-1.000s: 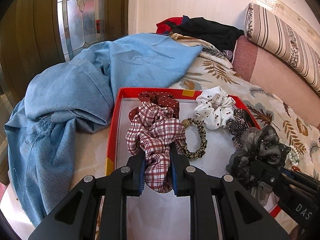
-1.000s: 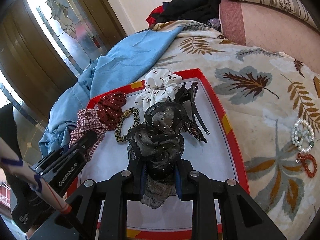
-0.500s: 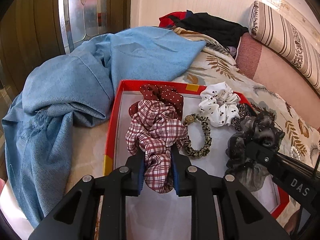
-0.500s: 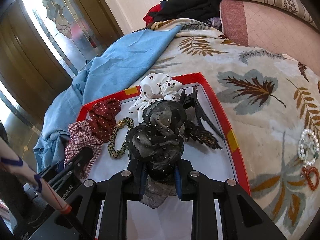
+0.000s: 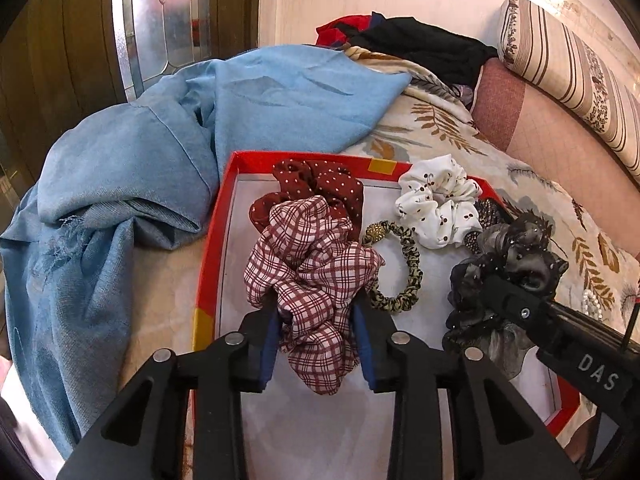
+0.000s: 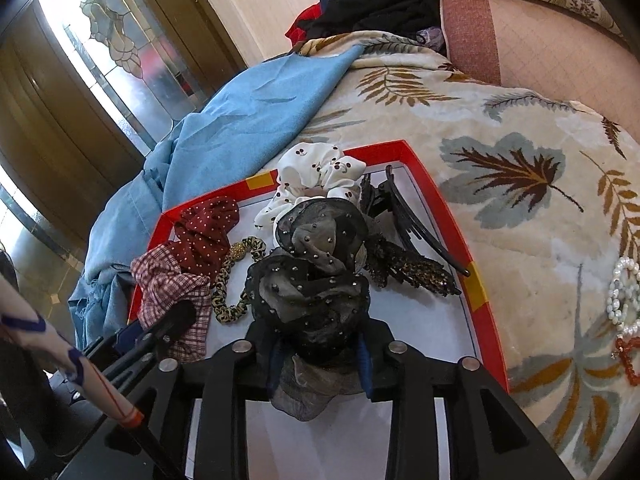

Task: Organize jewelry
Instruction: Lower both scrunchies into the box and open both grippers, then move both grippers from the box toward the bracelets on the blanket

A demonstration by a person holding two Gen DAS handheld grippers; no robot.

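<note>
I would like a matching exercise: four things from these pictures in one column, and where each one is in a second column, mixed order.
Things:
1. plaid scrunchie
2. black mesh scrunchie
3. pearl bracelet
4. blue cloth

Places:
a. on the leaf-print blanket, outside the red tray
b. between the fingers of the left gripper
c. heaped beside the tray's left rim in the left wrist view
d. between the fingers of the right gripper

Pairs: 1-b, 2-d, 3-a, 4-c

A plaid scrunchie lies by the red tray's left edge; a black studded scrunchie lies mid-tray.
</note>
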